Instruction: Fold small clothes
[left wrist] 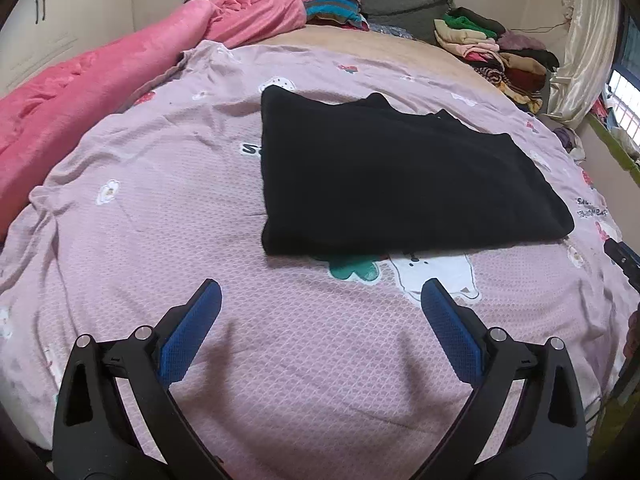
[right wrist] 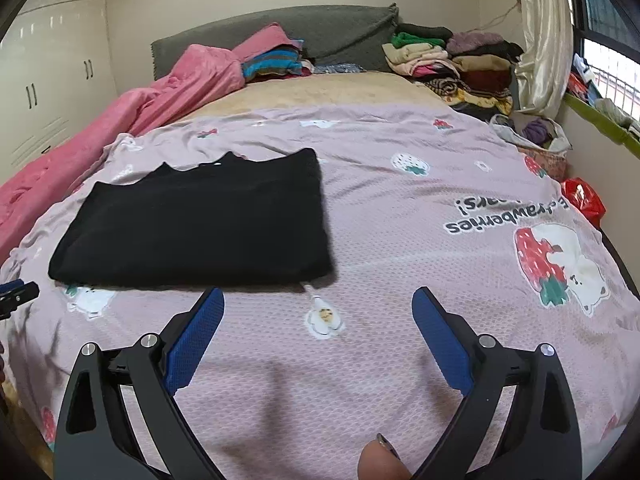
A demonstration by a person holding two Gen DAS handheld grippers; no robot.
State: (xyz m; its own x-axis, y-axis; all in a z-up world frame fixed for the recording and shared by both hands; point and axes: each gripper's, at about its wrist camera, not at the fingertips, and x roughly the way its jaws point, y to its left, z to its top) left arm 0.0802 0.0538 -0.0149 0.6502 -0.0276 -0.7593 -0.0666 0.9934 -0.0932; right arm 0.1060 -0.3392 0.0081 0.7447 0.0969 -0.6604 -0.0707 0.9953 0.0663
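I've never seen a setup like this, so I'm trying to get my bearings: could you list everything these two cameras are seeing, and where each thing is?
black garment: one, black, folded flat on the bedspread, in front of both grippers.
bedspread: one, pale pink with strawberry and bear prints, covering the near part of the bed.
pink blanket: one, pink, bunched along the bed's left side.
headboard: one, grey-green, at the far end.
clothes pile: one mixed-colour heap, far right corner of the bed.
striped cloth: one, blue-striped, by the headboard.
red bag: one, red, right edge of the bed.
wardrobe: one, white, left wall.
curtain: one, cream, by the window.
left gripper: black with blue pads, open, empty.
right gripper: same, open, empty.
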